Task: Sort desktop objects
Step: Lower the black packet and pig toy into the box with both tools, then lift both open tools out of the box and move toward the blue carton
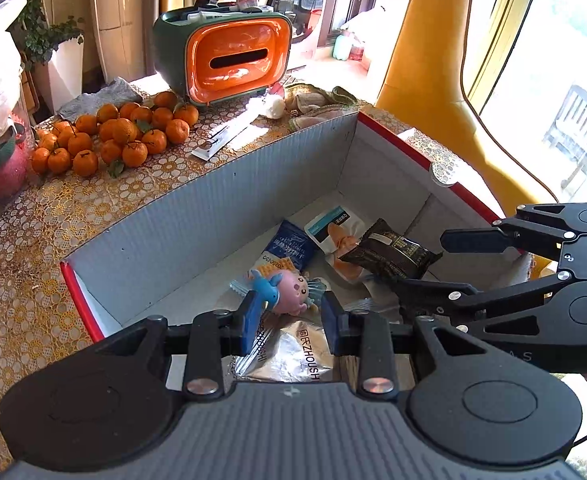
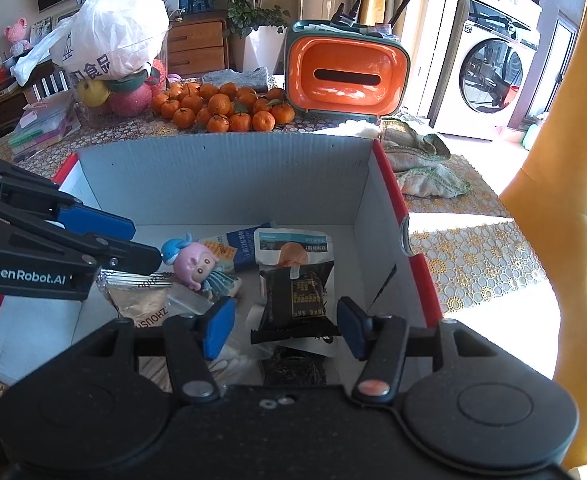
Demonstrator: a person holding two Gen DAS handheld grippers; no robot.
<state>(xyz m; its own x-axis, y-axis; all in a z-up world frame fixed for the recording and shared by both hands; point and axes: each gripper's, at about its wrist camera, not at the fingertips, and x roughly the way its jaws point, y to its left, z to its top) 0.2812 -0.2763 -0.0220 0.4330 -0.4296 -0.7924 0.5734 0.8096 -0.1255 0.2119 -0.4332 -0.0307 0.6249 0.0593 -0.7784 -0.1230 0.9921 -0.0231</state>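
The box (image 2: 221, 176) is ribbed, matt grey cardboard. Inside, a dark snack wrapper (image 2: 293, 300) and a silver pouch (image 1: 293, 356) look like glossy foil or plastic film. The tissue holder (image 1: 233, 60) is smooth, shiny orange plastic. A lacy patterned cloth covers the surface (image 1: 33, 240).

**Both claws open, angled toward each other**

Left claw (image 1: 289, 320) is wide open, blue-padded fingers (image 1: 253, 316) spread apart and nothing between them. It's tipped downward, pointing forward. The right claw (image 2: 285, 326) is also open, with an even wider gap, pads clear of anything and gripping nothing. In each wrist view the other claw pokes in from the side, so the two sit close together, noses converging. No hand or sleeve shows in either view.
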